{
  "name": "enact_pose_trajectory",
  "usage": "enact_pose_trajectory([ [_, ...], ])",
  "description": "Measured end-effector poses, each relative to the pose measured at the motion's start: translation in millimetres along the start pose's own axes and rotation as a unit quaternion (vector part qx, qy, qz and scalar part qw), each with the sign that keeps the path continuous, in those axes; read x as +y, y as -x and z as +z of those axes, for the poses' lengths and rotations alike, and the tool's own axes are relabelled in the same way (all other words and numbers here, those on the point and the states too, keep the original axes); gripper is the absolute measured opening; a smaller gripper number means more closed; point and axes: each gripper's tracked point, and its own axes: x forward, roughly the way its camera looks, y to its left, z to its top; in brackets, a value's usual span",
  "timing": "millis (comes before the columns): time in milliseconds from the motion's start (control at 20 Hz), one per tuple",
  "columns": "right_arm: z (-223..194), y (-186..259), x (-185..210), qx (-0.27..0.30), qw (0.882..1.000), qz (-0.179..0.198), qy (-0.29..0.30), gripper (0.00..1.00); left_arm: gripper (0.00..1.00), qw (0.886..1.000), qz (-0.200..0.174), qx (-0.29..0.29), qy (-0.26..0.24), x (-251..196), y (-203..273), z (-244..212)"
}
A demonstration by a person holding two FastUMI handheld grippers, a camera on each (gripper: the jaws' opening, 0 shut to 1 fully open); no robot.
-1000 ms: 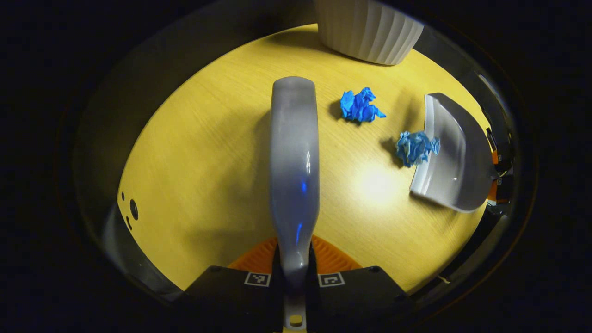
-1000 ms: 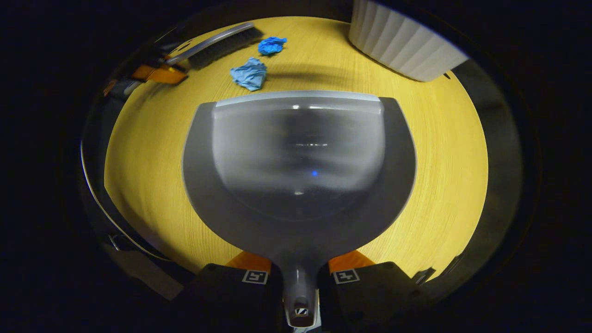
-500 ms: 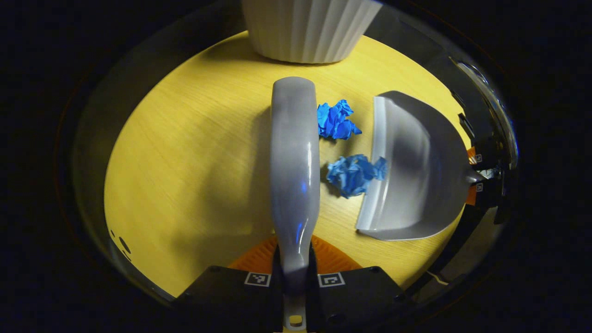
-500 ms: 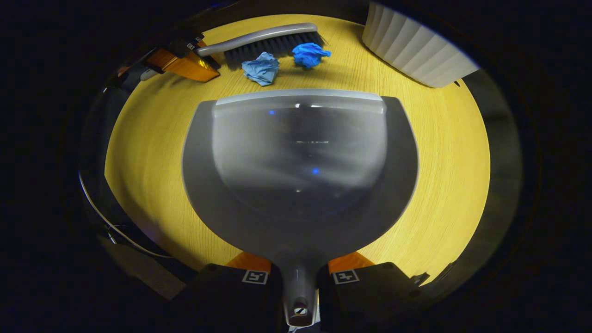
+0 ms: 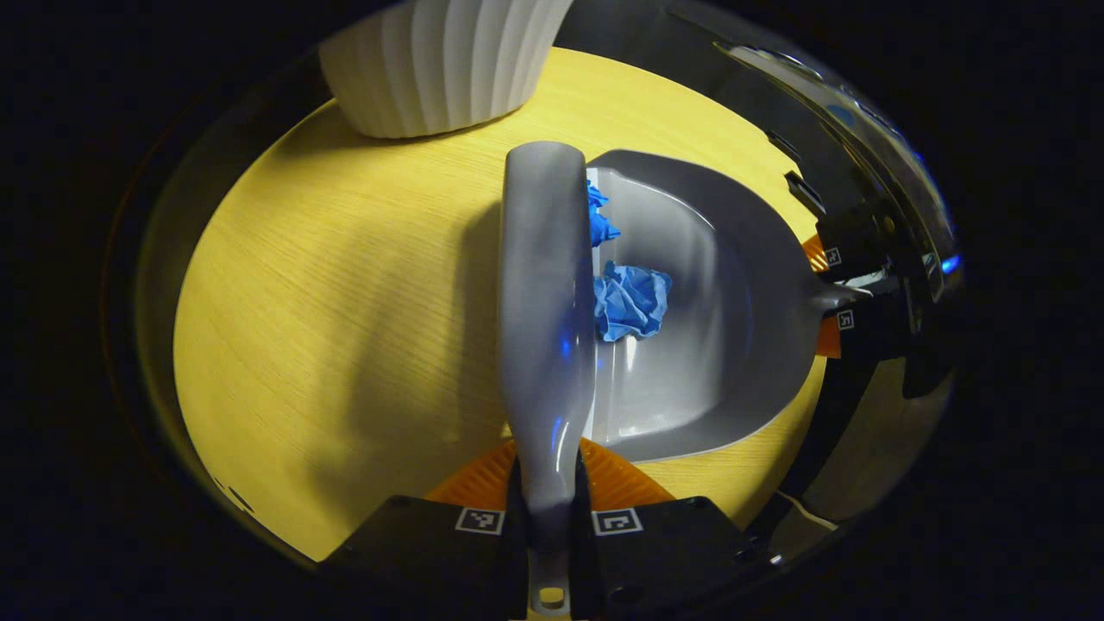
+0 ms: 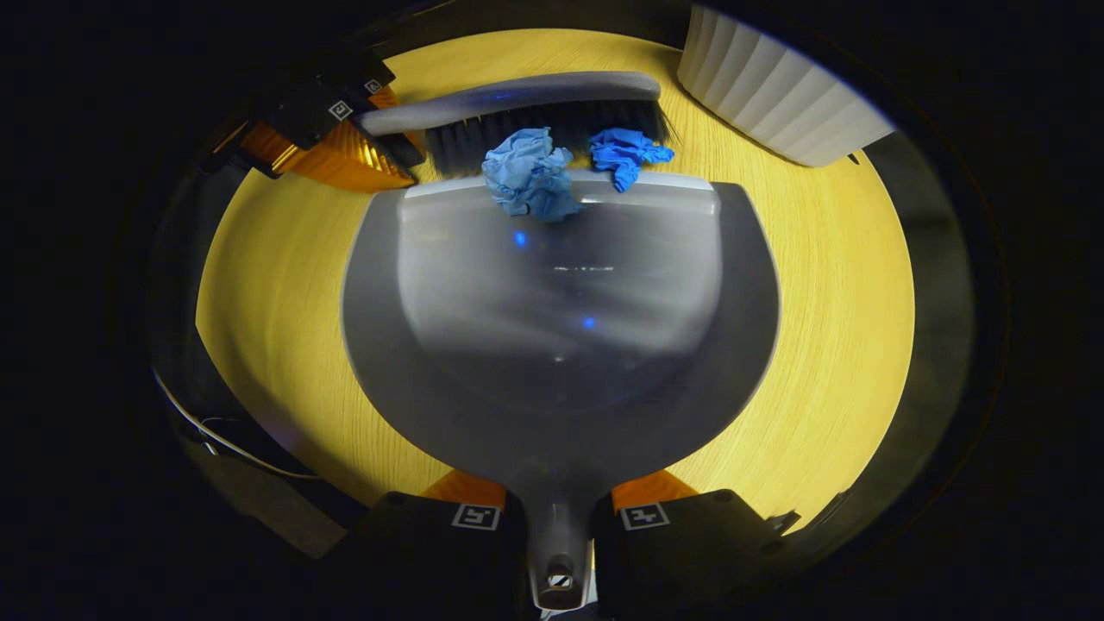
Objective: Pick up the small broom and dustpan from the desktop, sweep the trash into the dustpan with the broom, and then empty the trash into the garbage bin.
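In the left gripper view, my left gripper [image 5: 549,504] is shut on the handle of the grey broom [image 5: 545,293], which runs straight ahead. The grey dustpan [image 5: 699,328] lies against the broom's right side, with two blue paper wads [image 5: 632,301] at its lip. My right gripper [image 6: 561,509] is shut on the dustpan [image 6: 561,345] handle in the right gripper view. There the broom's dark bristles [image 6: 535,129] press both crumpled wads, a paler one [image 6: 529,172] and a darker one [image 6: 623,153], onto the pan's front edge. The left gripper [image 6: 345,112] appears at upper left.
A white ribbed garbage bin [image 5: 440,65] stands on the yellow wooden desktop [image 5: 345,285] beyond the broom; in the right gripper view the bin [image 6: 772,95] is at upper right. The round desktop's edge curves close by on all sides.
The broom swept right, toward the dustpan, pushing both blue wads from the open desktop onto the pan's lip. The dustpan has stayed almost still.
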Motion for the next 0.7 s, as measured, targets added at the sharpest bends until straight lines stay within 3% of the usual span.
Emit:
enact_pose_trajectory([
  [250,4.3,-1.4,-3.3,-0.01,1.0,-0.001,0.008,0.35,0.23,0.997,-0.016,0.001,-0.072,-10.7,3.7,2.9],
  [500,5.2,-1.4,-1.9,-0.021,1.0,-0.001,-0.001,0.35,0.23,1.0,0.022,-0.013,-0.014,4.9,9.3,-0.3],
  [600,6.0,-2.2,-2.2,-0.026,1.0,-0.003,-0.004,0.35,0.26,0.999,0.037,-0.023,0.012,16.7,14.8,-11.1],
  [700,6.9,-2.1,-2.6,-0.034,0.999,-0.008,-0.01,0.35,0.22,0.997,0.054,-0.02,0.054,30.6,16.5,-32.1],
])
